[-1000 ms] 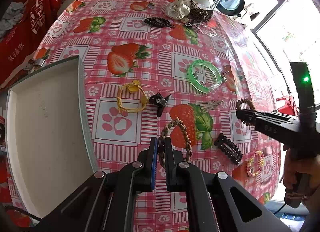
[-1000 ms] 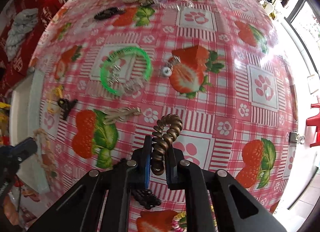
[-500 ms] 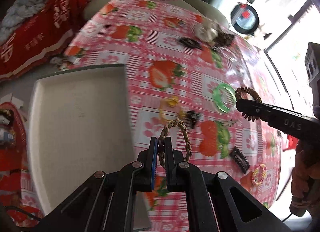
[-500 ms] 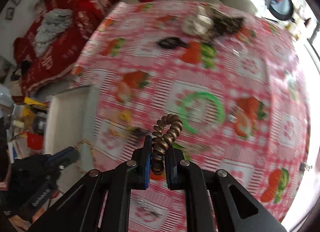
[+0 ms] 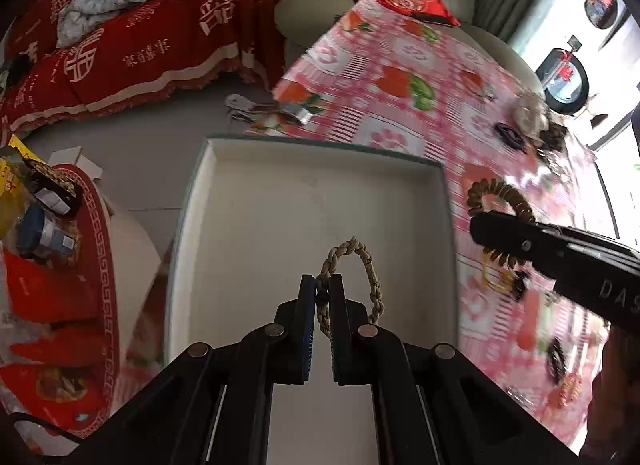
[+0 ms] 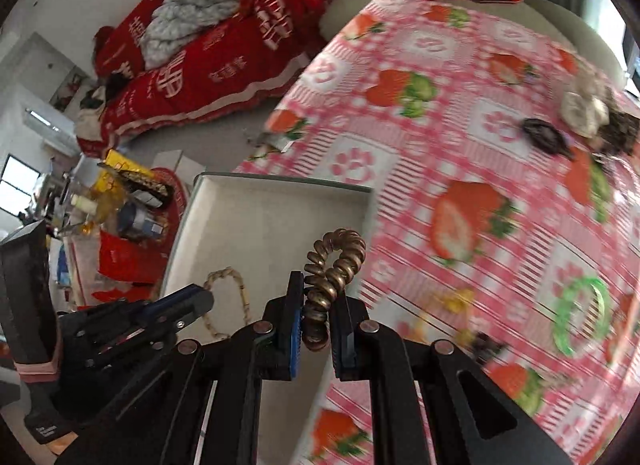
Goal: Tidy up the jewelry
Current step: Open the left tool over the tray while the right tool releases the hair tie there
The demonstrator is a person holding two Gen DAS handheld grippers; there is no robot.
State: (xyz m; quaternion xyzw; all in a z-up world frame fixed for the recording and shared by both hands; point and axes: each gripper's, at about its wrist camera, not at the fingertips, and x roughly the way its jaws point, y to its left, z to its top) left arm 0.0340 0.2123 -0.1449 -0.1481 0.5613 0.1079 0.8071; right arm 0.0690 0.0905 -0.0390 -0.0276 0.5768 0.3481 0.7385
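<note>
Both grippers had swung away from the scattered pieces on the strawberry cloth [image 5: 400,77] and over to the white tray [image 5: 256,201]. The left gripper [image 5: 323,285], clamped on the braided bracelet [image 5: 370,265], now hung above the tray's floor. The right gripper [image 6: 318,297], pinching the coiled hair tie [image 6: 336,261], sat at the tray's near-right edge. To my eye, both pieces looked ready for dropping in.

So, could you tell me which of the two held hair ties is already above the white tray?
The beige braided loop in the left gripper; the bronze spiral tie in the right gripper hangs at the white tray edge.
</note>
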